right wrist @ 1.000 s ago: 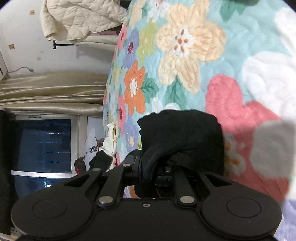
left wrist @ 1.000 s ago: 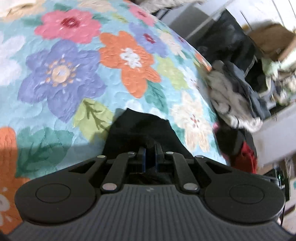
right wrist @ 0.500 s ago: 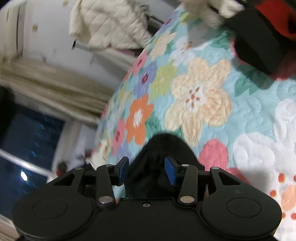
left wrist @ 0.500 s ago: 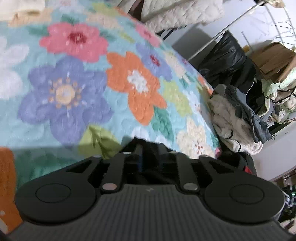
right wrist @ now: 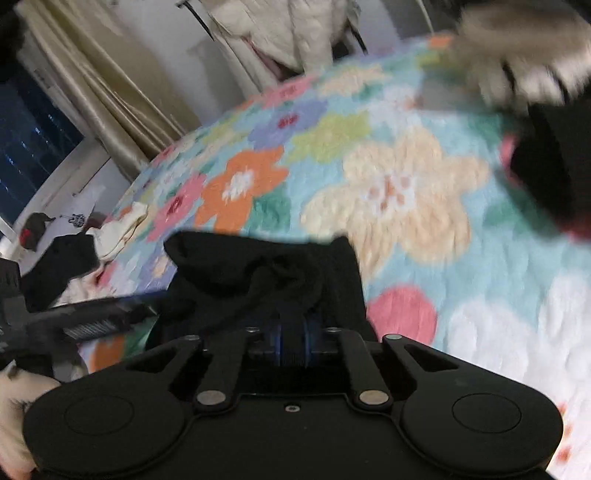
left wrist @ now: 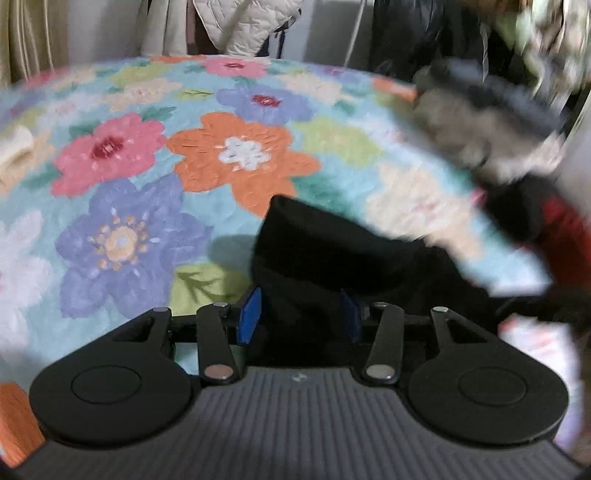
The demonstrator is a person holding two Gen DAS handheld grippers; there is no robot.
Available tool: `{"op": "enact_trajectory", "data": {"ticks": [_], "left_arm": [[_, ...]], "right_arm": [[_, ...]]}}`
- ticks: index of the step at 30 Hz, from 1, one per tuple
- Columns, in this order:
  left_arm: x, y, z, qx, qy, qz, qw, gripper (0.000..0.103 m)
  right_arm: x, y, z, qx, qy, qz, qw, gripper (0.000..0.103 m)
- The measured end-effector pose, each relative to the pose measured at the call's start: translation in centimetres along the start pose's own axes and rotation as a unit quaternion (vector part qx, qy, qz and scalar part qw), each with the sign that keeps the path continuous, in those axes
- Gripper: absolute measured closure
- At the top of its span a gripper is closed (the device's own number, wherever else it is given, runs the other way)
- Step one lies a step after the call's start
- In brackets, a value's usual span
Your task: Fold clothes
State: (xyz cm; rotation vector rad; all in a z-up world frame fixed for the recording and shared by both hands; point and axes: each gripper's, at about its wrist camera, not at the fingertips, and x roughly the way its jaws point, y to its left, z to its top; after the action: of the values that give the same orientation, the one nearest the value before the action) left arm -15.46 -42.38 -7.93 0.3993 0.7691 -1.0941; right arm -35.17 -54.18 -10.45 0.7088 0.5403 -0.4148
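Gripper point(right wrist: 291, 332) above floral quilt point(right wrist: 388, 192) — curtains point(right wrist: 99, 85) behind.

Clothes pile point(left wrist: 491, 122) blurred beyond telling.

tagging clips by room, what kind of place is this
Most likely a home bedroom. The work surface is a bed under a floral quilt; cream curtains hang beside a dark window, a quilted jacket hangs behind, and unfolded clothes are heaped at the edge.
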Motion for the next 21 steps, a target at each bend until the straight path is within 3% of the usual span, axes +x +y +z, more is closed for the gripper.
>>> {"op": "enact_trajectory", "data": {"ticks": [3, 6, 11, 13, 15, 16, 18, 21], "left_arm": [[1.1, 0.3, -0.5, 0.010, -0.020, 0.049, 0.9985, 0.056], [0.8, 1.9, -0.5, -0.037, -0.037, 0.059, 0.9969, 0.056], [-0.5, 3.7, -0.4, -0.063, -0.032, 0.078, 0.9945, 0.057], [-1.7, 4.4, -0.7, -0.081, -0.016, 0.065, 0.9944, 0.056], [-2.7, 5.2, -1.1, -0.103, 0.002, 0.047, 0.9936, 0.053], [-3.1, 5.7, -1.4, -0.118, 0.012, 0.035, 0.9924, 0.051], [-4.0, 6.6, -2.4, -0.151, 0.028, 0.012, 0.9880, 0.043], [-4.3, 7.3, -4.5, -0.188, 0.044, -0.031, 0.9807, 0.041]], "right_arm": [[0.0, 0.1, 0.4, -0.027, -0.018, -0.030, 0.999, 0.094], [0.3, -0.6, 0.3, -0.024, -0.011, -0.049, 0.998, 0.094], [0.5, -2.4, 0.2, 0.031, 0.001, -0.049, 0.998, 0.093], [0.0, -3.1, 0.2, 0.057, 0.000, -0.050, 0.997, 0.090], [-0.5, -4.0, 0.0, 0.093, -0.001, -0.051, 0.994, 0.068], [-1.0, -4.6, -0.2, 0.119, -0.002, -0.050, 0.992, 0.063], [-2.8, -5.6, -1.1, 0.172, -0.008, -0.025, 0.985, 0.063], [-5.3, -5.7, -2.5, 0.213, -0.013, 0.034, 0.976, 0.063]]}}
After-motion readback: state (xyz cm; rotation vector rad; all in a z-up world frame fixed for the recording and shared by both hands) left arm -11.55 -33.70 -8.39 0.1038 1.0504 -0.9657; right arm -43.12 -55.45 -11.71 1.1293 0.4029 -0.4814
